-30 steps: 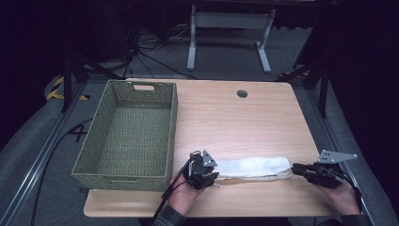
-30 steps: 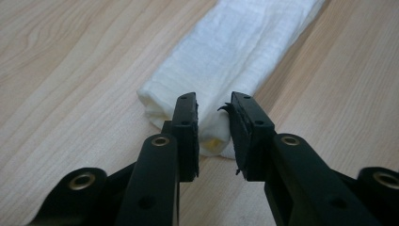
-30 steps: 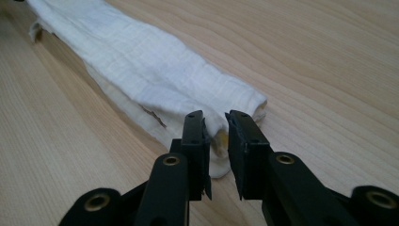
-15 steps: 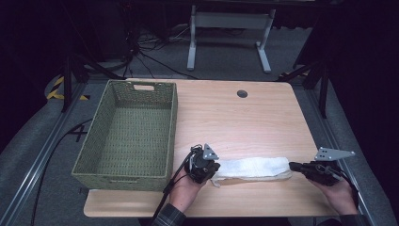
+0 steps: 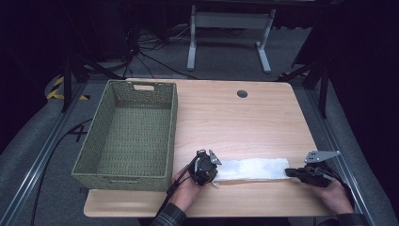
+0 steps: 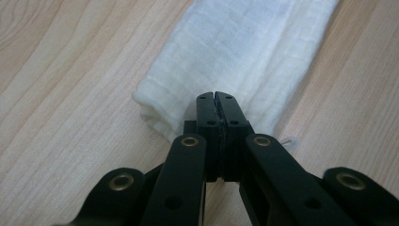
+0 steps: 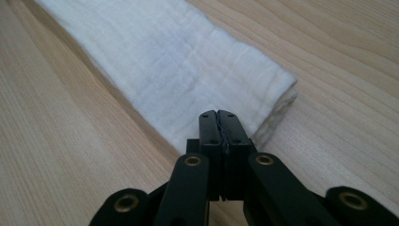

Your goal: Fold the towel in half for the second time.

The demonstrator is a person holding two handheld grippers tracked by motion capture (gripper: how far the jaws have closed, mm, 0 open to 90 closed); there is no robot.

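Cloth (image 5: 254, 169) pinched at both ends by tools.

High view above table (image 5: 263, 117), both gripper views close, sharing folded cloth (image 5: 254, 168) ends.

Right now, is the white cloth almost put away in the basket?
Not yet. Done: the cloth lies folded into a long strip on the table. In hand: the left gripper and right gripper are shut at its two ends. Left, probably: lifting it into the basket.
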